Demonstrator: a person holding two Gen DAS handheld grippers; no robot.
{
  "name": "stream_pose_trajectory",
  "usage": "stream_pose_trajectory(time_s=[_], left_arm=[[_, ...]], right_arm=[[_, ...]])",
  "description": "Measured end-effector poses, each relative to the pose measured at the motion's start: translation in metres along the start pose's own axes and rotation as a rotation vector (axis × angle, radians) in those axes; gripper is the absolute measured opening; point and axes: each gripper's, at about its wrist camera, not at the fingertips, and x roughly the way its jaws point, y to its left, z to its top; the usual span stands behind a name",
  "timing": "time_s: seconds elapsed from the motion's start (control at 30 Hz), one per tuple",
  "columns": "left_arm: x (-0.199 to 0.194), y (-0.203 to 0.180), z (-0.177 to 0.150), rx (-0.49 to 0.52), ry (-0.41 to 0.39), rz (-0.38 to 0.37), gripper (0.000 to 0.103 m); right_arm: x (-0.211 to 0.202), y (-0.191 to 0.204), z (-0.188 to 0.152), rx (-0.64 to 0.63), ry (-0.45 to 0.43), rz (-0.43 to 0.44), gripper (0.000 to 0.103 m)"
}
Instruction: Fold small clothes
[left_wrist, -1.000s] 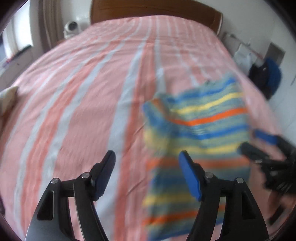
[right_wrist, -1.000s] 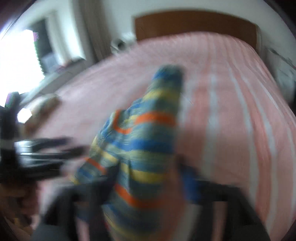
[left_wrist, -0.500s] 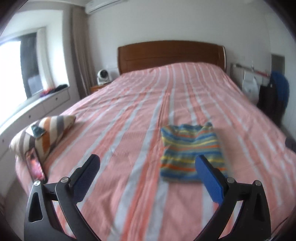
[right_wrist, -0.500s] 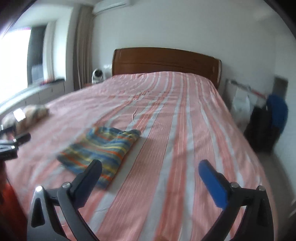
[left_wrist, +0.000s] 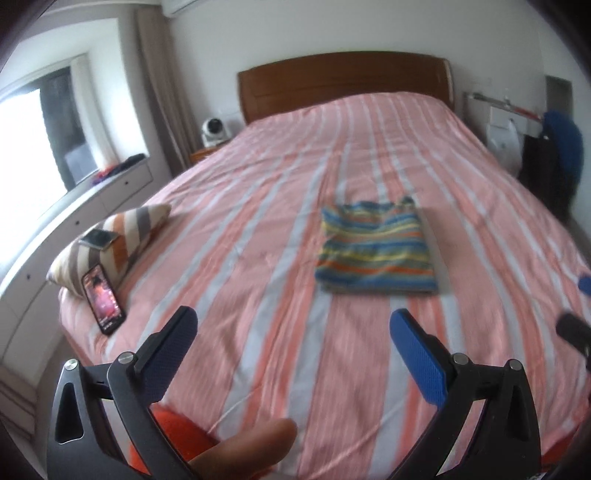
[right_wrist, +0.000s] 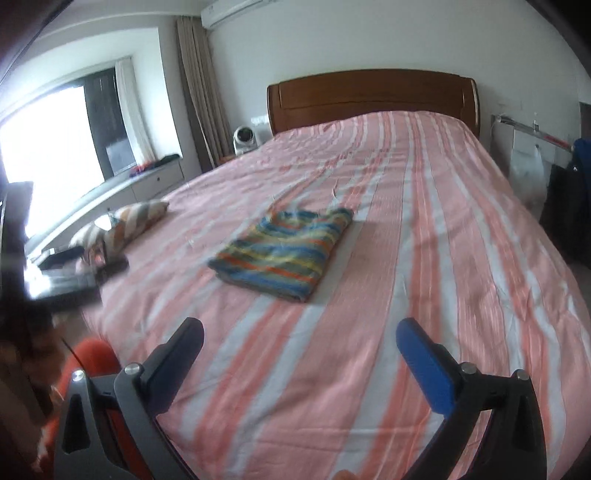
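A small striped garment (left_wrist: 375, 251) in blue, yellow, orange and green lies folded into a flat rectangle on the pink striped bed (left_wrist: 258, 229). It also shows in the right wrist view (right_wrist: 284, 253). My left gripper (left_wrist: 293, 338) is open and empty, held near the foot of the bed, well short of the garment. My right gripper (right_wrist: 301, 349) is open and empty too, also back from the garment. Part of the right gripper (left_wrist: 574, 325) shows at the right edge of the left wrist view.
A striped pillow (left_wrist: 118, 240) with a phone (left_wrist: 96, 239) on it lies at the bed's left edge, and a second phone (left_wrist: 103, 299) leans against it. A wooden headboard (left_wrist: 343, 81) stands at the far end. Dark bags (left_wrist: 554, 158) stand to the right of the bed.
The right gripper let go of the striped garment, which now lies folded on the bed. Both grippers opened wide and drew back toward the foot of the bed.
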Motion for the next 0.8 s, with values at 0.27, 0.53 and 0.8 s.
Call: stream_pose_trajectory(time_s=[0.27,0.53,0.8], left_arm=[[-0.011,-0.017,-0.002,0.022,0.036,-0.032,0.103],[-0.004,-0.02,-0.009,0.018,0.109,-0.076,0.103],[-0.01,-0.021,-0.01,0.009,0.12,-0.08,0.103]], right_arm=[[-0.005,0.012,0.031,0.06,0.071,-0.021,0.103],[-0.001,0.029,0.006,-0.069,0.106,-0.162,0.103],[-0.012,0.034,0.015,-0.069,0.083,-0.123,0.103]])
